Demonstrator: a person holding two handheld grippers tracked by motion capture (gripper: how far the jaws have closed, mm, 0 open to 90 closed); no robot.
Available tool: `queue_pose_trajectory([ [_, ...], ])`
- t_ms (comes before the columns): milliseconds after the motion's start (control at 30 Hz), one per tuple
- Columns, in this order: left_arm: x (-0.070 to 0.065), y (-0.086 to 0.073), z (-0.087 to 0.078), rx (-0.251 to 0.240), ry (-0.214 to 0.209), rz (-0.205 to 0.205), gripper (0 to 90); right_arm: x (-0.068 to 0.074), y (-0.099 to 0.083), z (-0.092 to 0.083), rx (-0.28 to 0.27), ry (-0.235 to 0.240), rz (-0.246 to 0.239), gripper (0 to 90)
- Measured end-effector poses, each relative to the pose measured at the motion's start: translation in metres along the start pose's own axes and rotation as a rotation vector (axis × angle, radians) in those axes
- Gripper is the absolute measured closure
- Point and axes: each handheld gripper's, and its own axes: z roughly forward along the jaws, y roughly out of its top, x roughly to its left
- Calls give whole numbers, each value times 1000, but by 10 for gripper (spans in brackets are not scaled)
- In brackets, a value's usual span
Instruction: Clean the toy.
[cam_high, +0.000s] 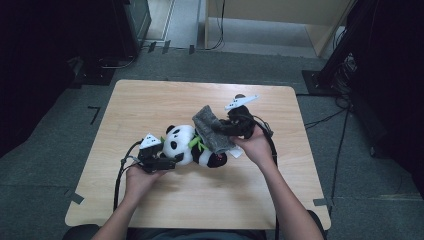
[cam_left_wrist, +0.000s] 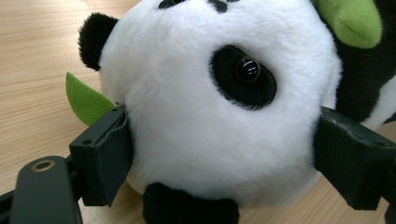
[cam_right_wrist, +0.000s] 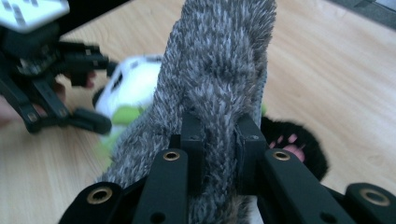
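A black-and-white panda plush (cam_high: 185, 145) with green leaves lies on the wooden table (cam_high: 150, 100). My left gripper (cam_high: 167, 161) is shut on its head (cam_left_wrist: 210, 93), one black pad (cam_left_wrist: 109, 158) pressing into the fur on each side. A grey fuzzy cloth (cam_high: 212, 131) is draped over the panda's body. My right gripper (cam_high: 222, 129) is shut on that cloth (cam_right_wrist: 215, 70), its jaws (cam_right_wrist: 219, 135) pinching a fold and holding it up off the plush. In the right gripper view, the panda (cam_right_wrist: 135, 84) and my left gripper (cam_right_wrist: 100, 91) lie behind the cloth.
The panda's black foot with pink pads (cam_right_wrist: 289, 142) sticks out to the right of the cloth. A cable trails from each gripper. Bare tabletop surrounds the plush. Grey carpet, dark equipment and cables ring the table.
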Motion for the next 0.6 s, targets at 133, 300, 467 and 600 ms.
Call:
queue_pose_trajectory([
  [133, 0, 0, 0, 9, 0, 6, 130, 0, -15, 9, 30, -6, 0, 781],
  [300, 0, 1, 0, 25, 2, 5, 130, -5, -30, 6, -5, 8, 12, 780],
  [467, 1, 1, 1, 26, -5, -15, 128, -10, -45, 2, -25, 18, 24, 780],
  [600, 1, 1, 1, 25, -9, -20, 128, -17, -58, -1, -37, 23, 36, 778],
])
